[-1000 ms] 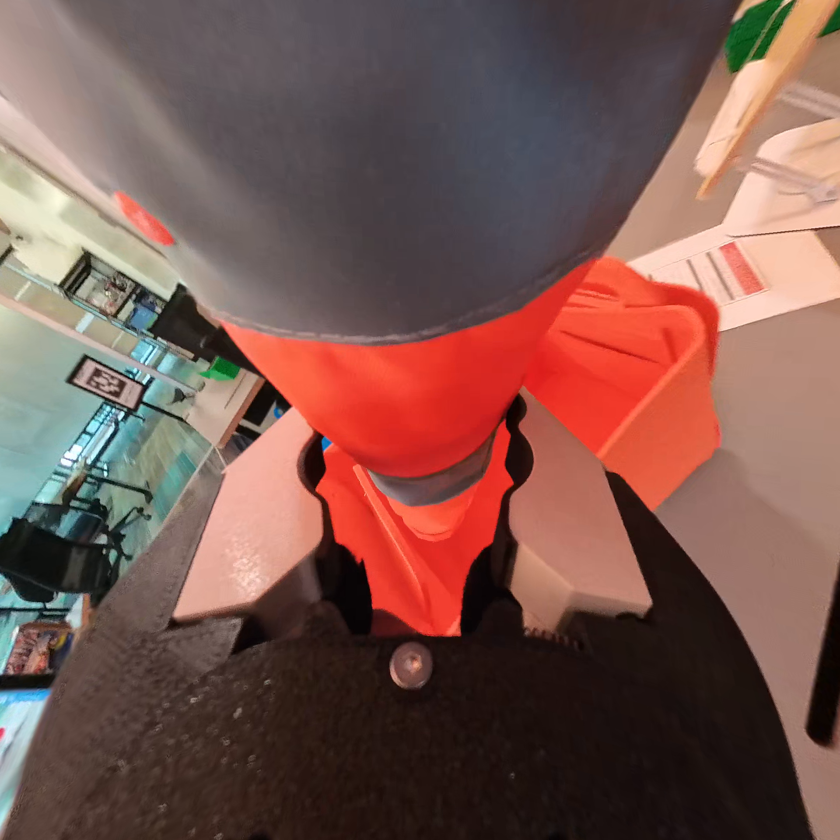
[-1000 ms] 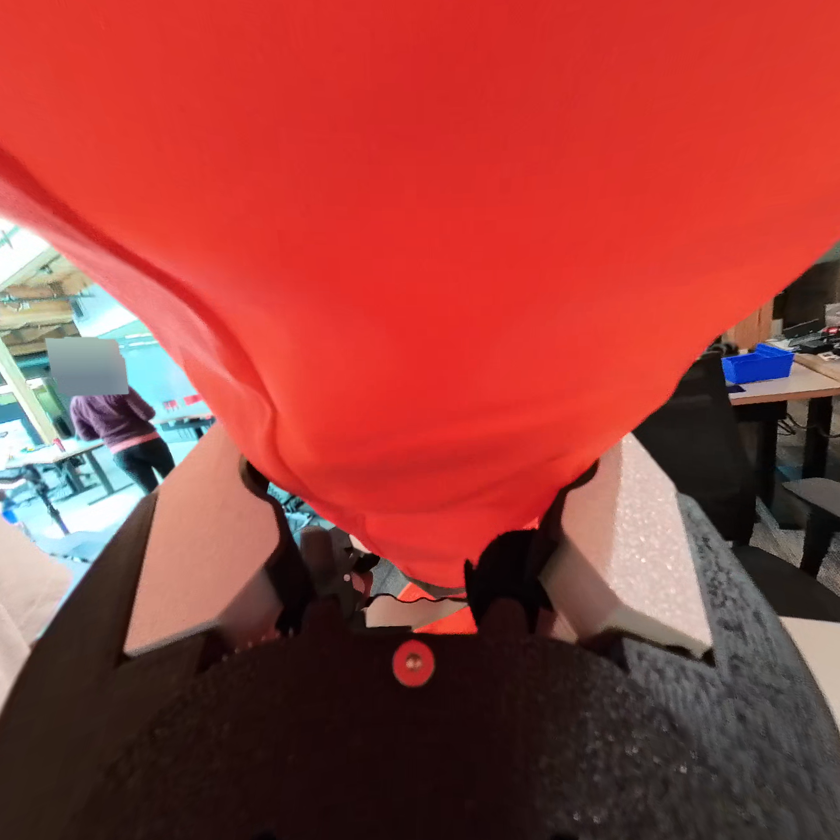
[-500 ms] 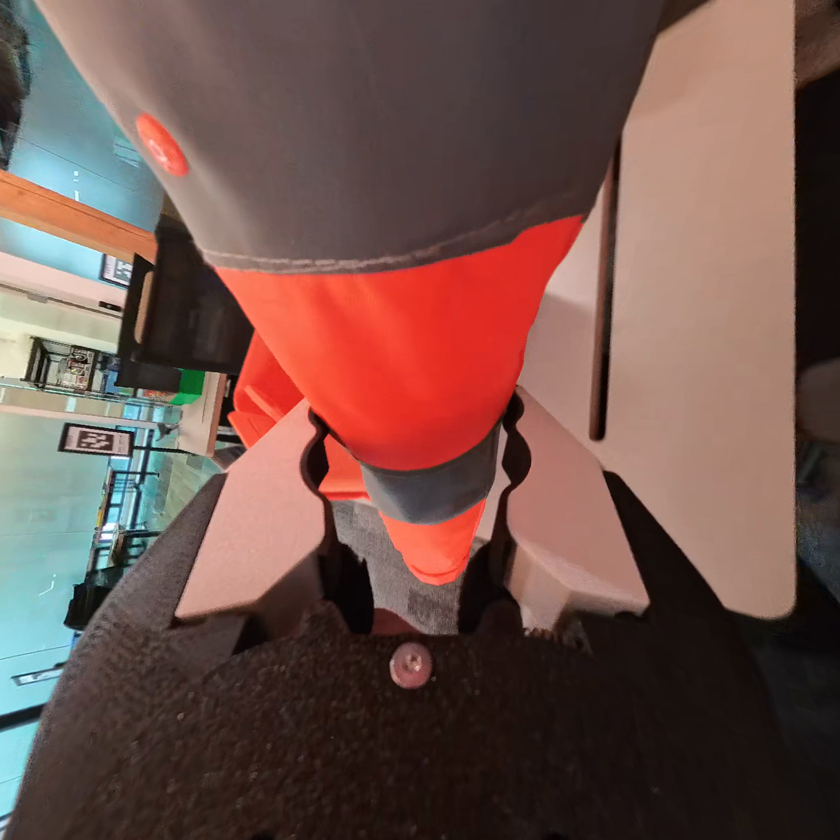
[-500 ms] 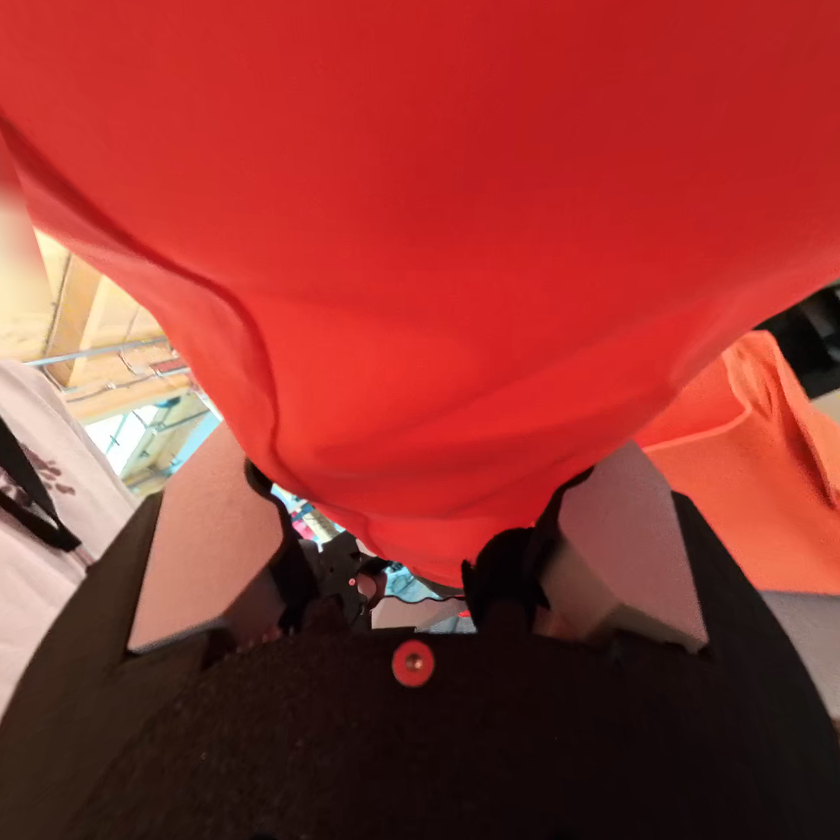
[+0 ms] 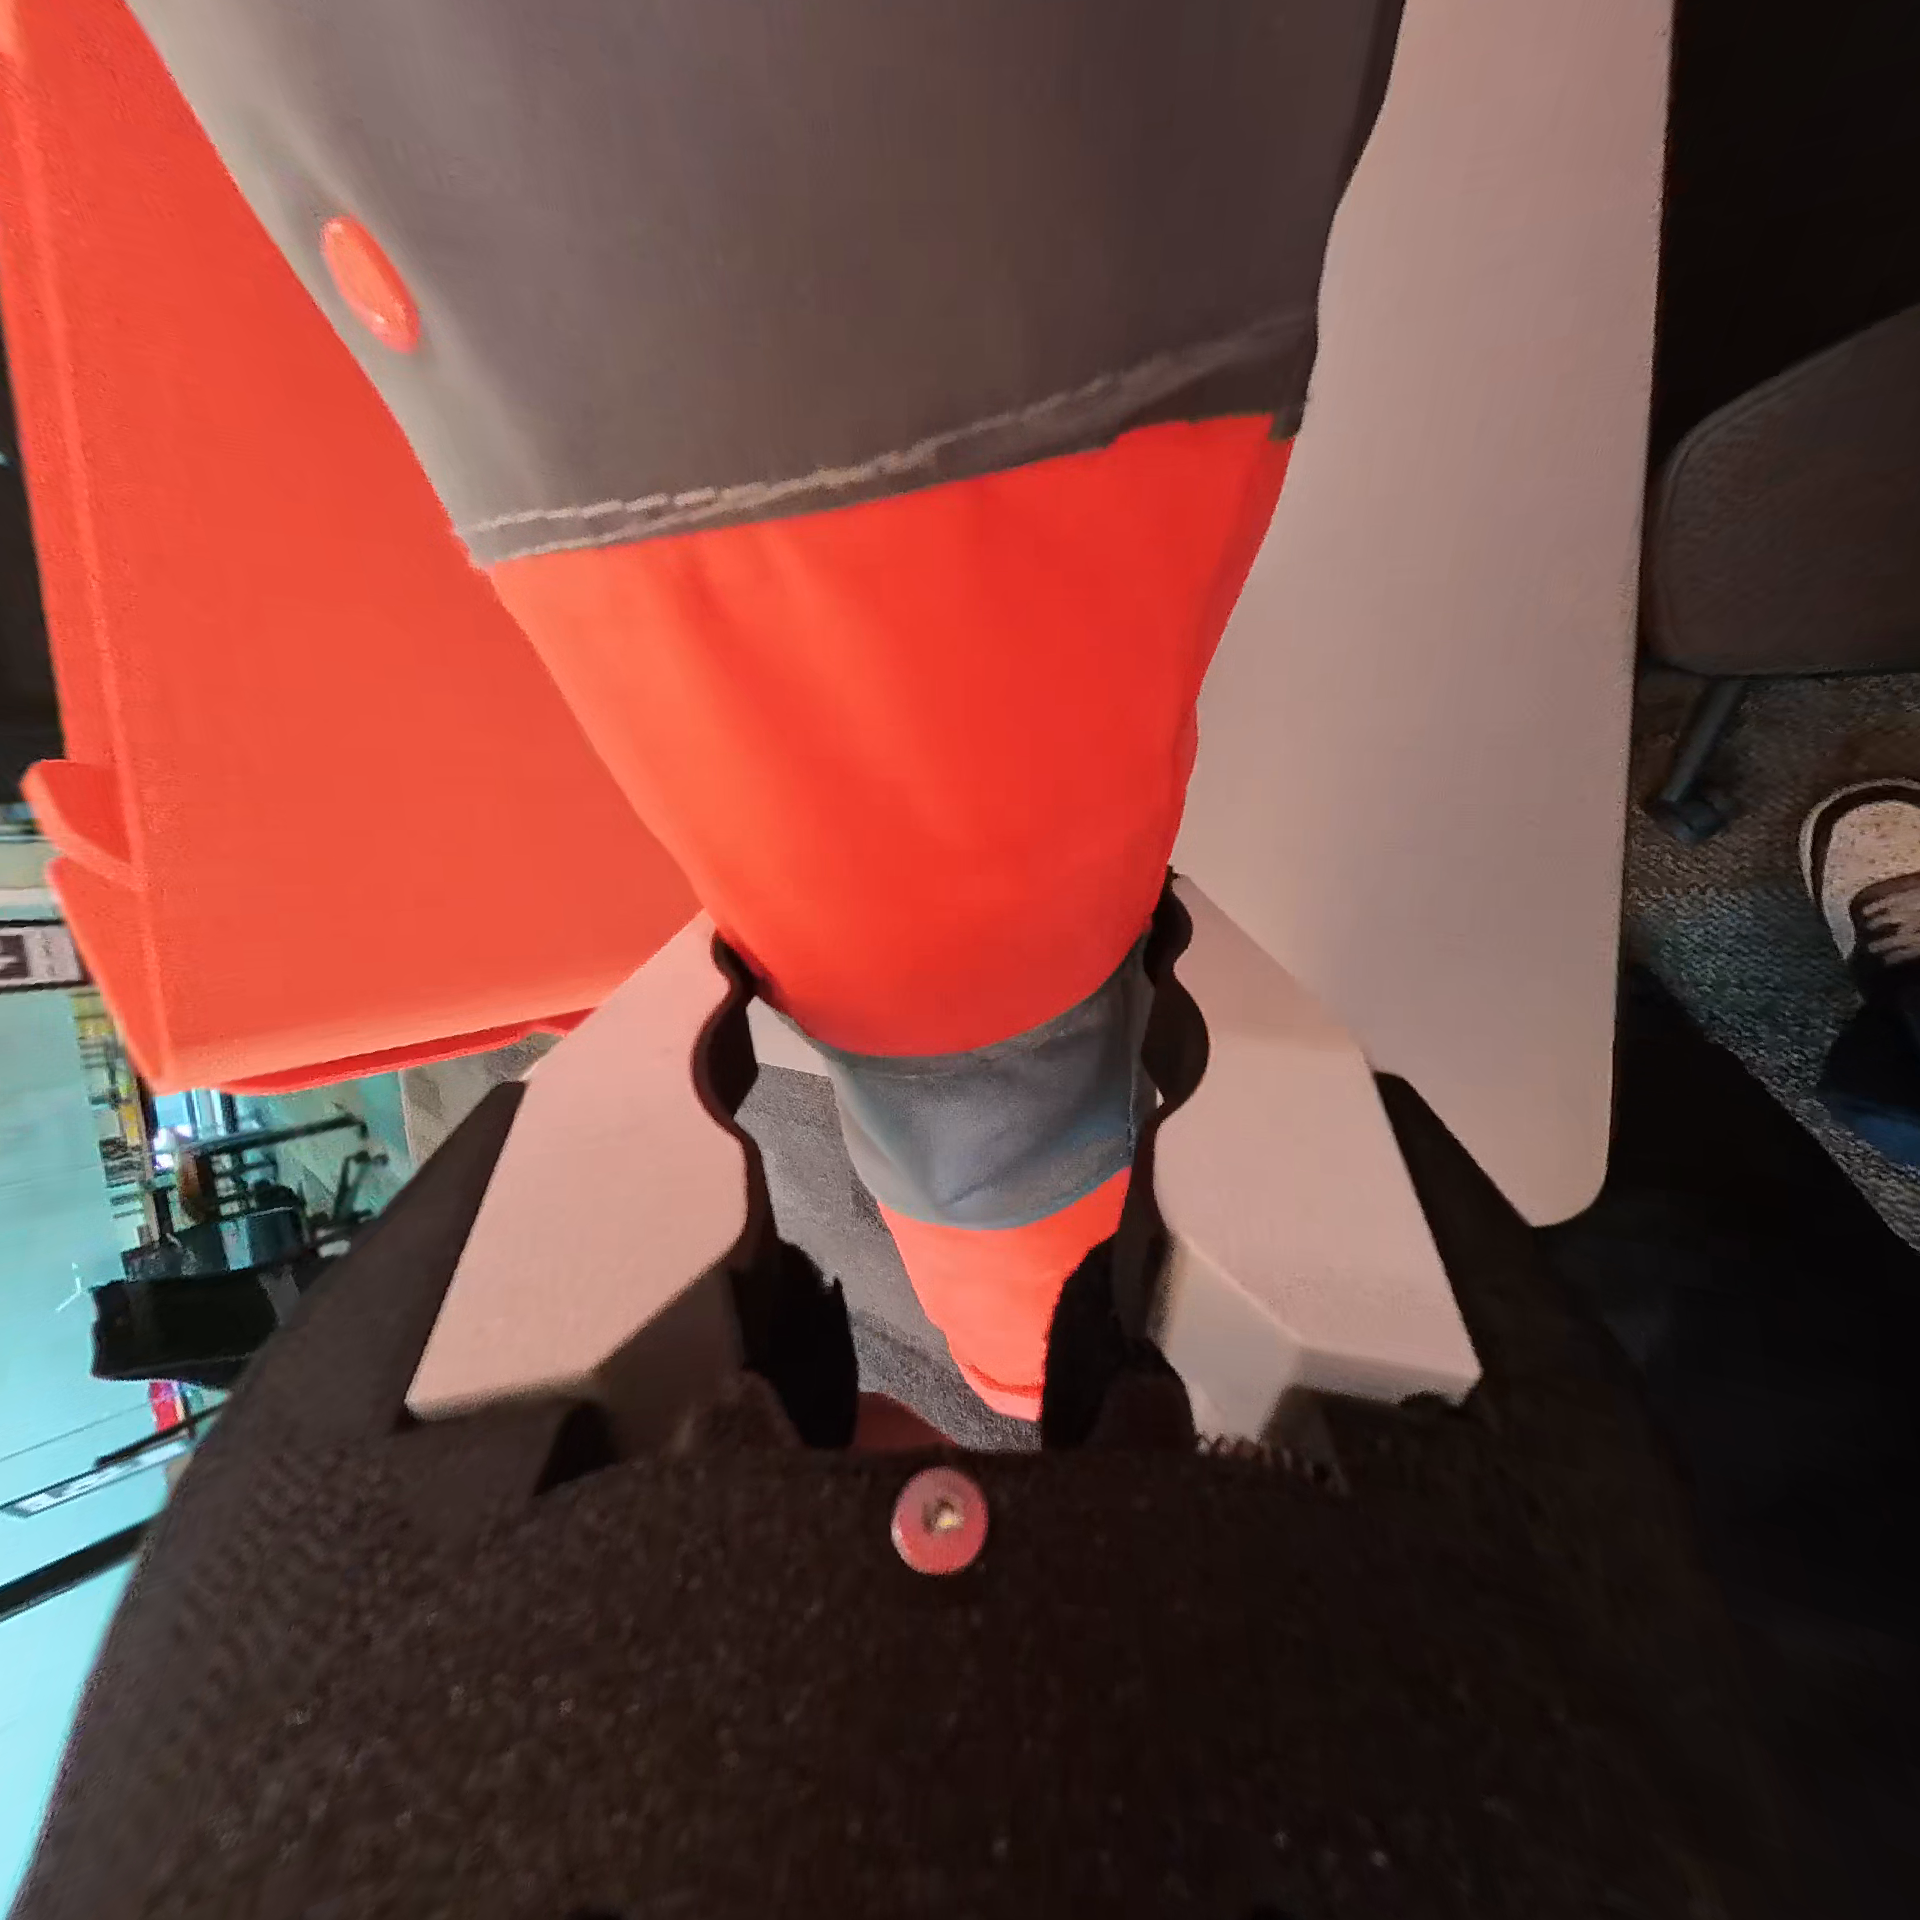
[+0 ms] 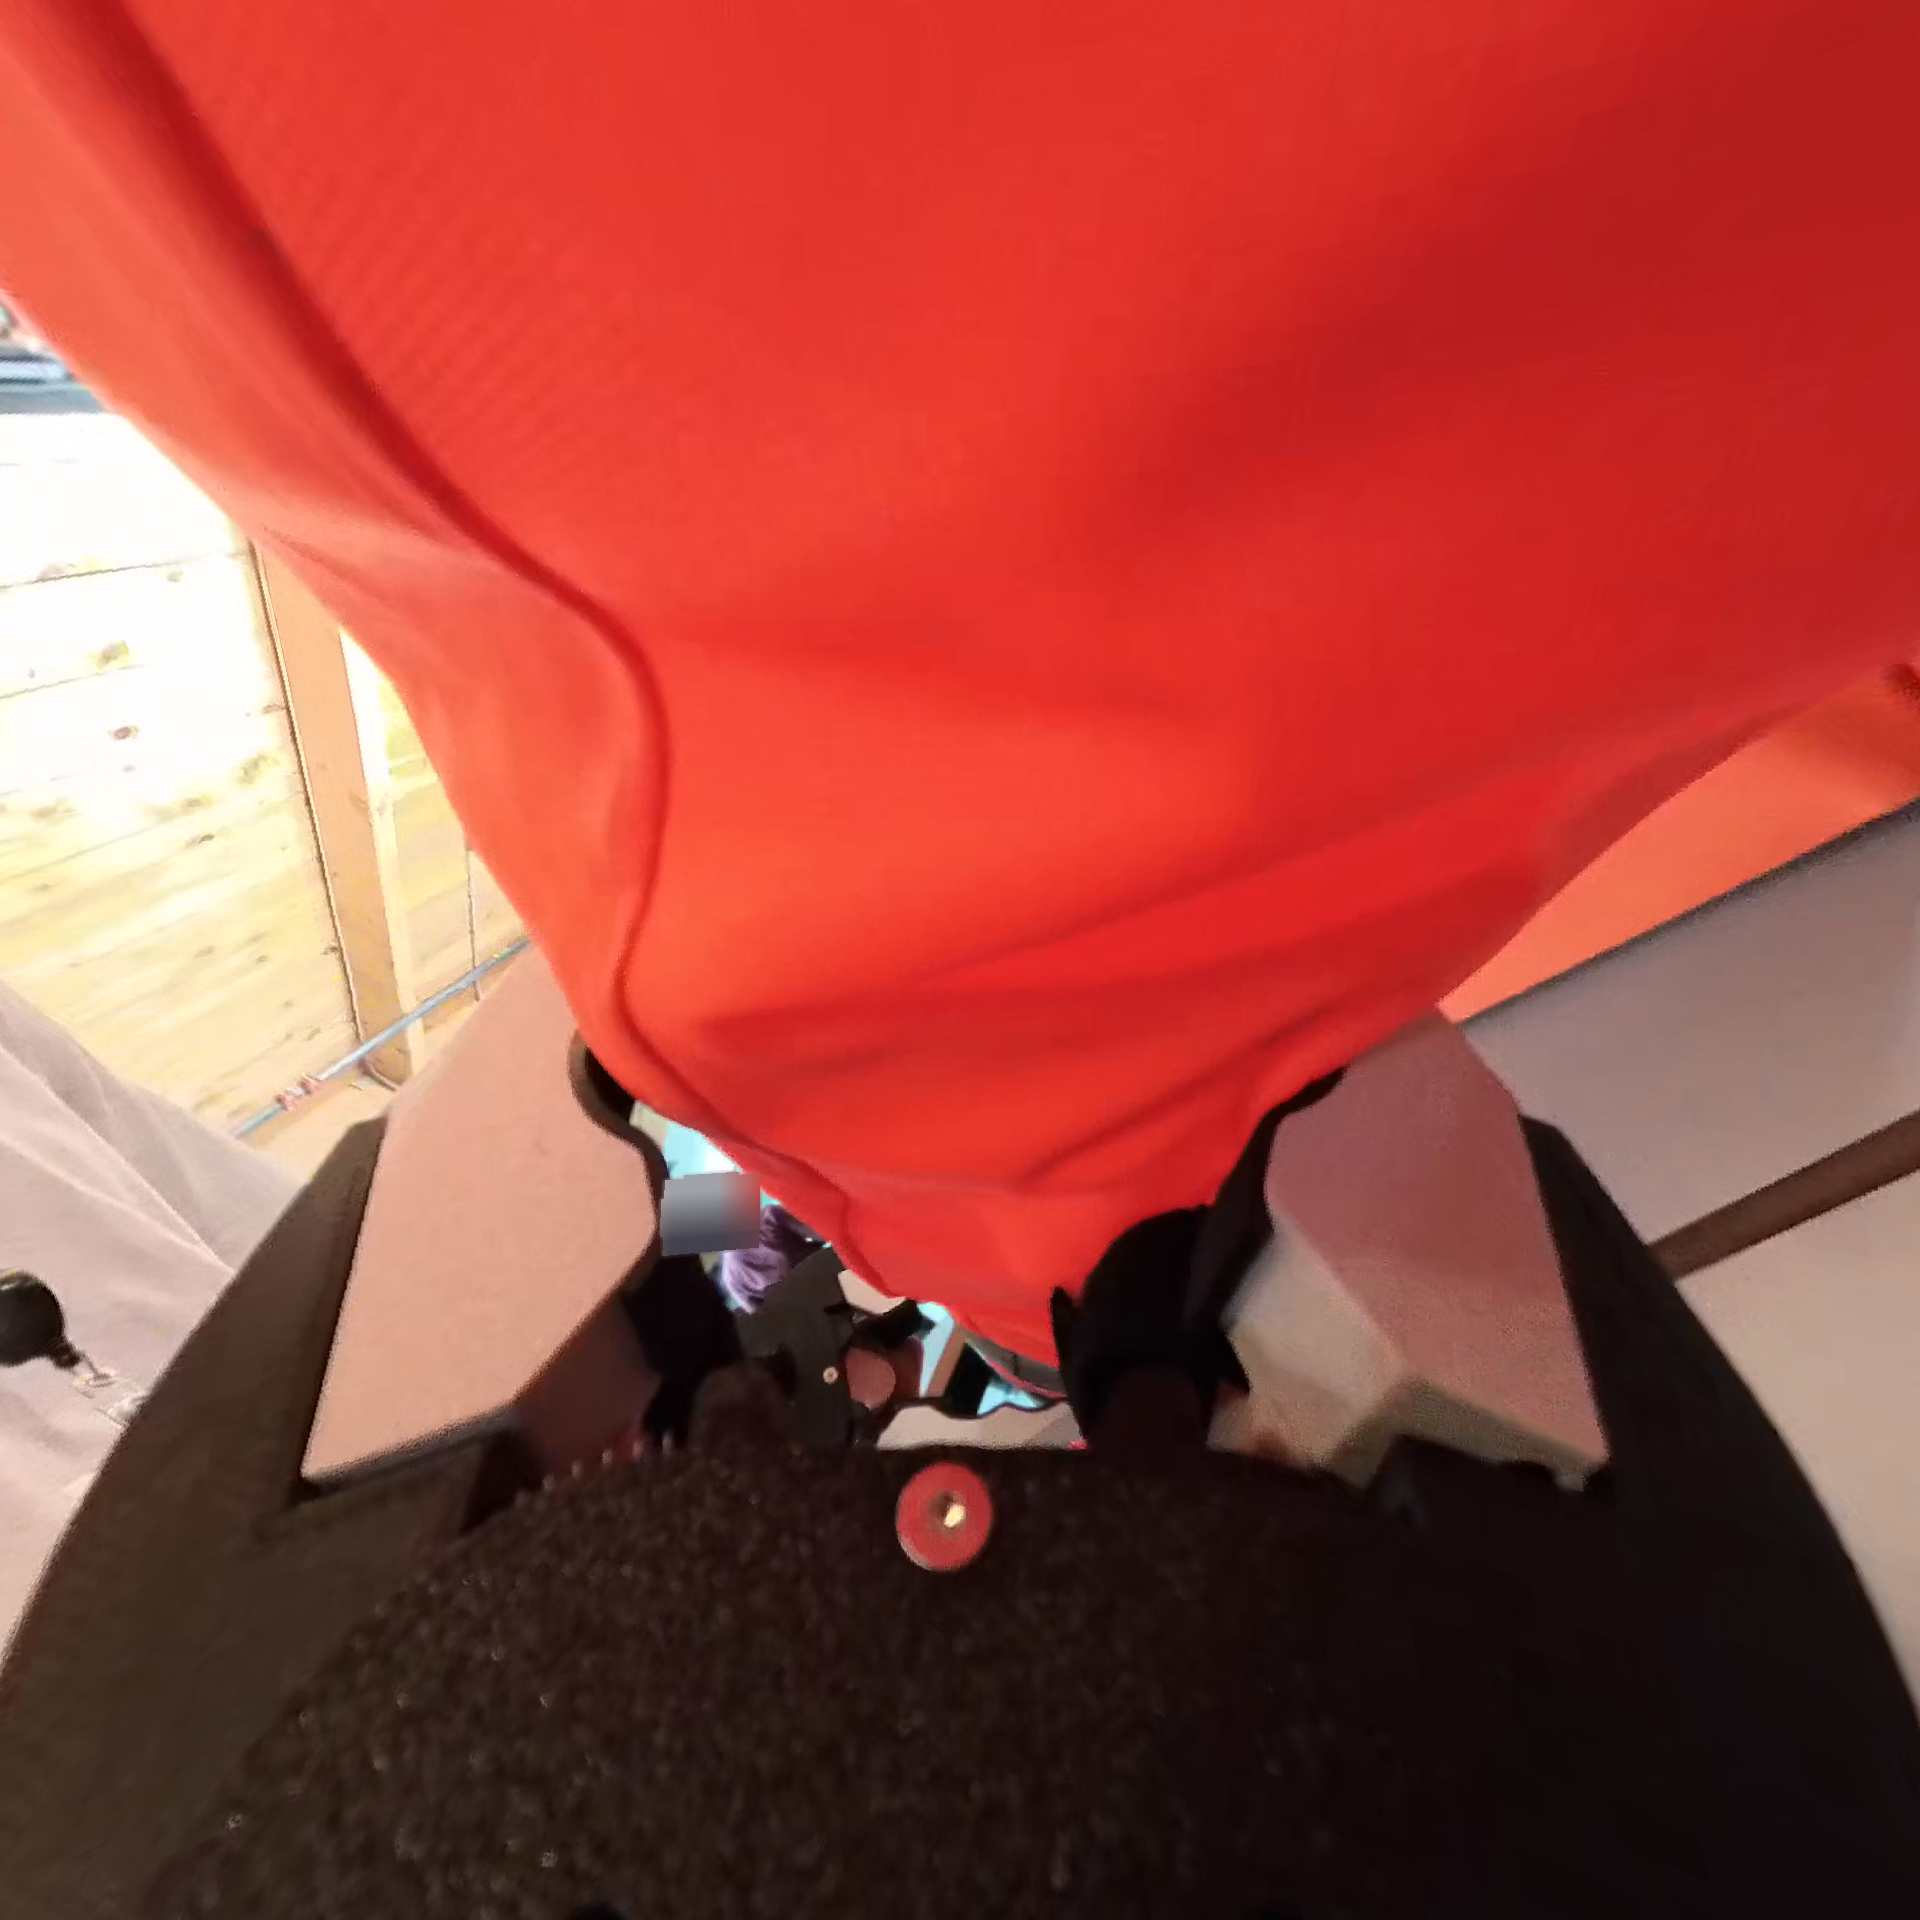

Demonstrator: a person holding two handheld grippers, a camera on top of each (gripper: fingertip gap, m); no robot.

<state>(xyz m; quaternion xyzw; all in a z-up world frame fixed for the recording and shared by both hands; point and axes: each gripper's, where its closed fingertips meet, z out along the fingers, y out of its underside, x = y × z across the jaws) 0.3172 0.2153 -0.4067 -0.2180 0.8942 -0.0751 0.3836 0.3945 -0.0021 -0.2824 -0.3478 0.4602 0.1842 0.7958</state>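
1. My left gripper (image 5: 940,1039) is clamped on an orange garment (image 5: 894,727); its grey band (image 5: 790,229) fills the top of the frame.
2. My right gripper (image 6: 935,1101) pinches the same orange garment (image 6: 1039,520), which covers most of the frame.
3. A white tabletop (image 5: 1455,623) runs down the right, with a shoe (image 5: 1860,873) at the right edge.

Orange garment (image 6: 1039,520) beyond every edge

Orange garment (image 5: 904,727) with grey trim (image 5: 790,239) hangs bunched, pinched at two corners.
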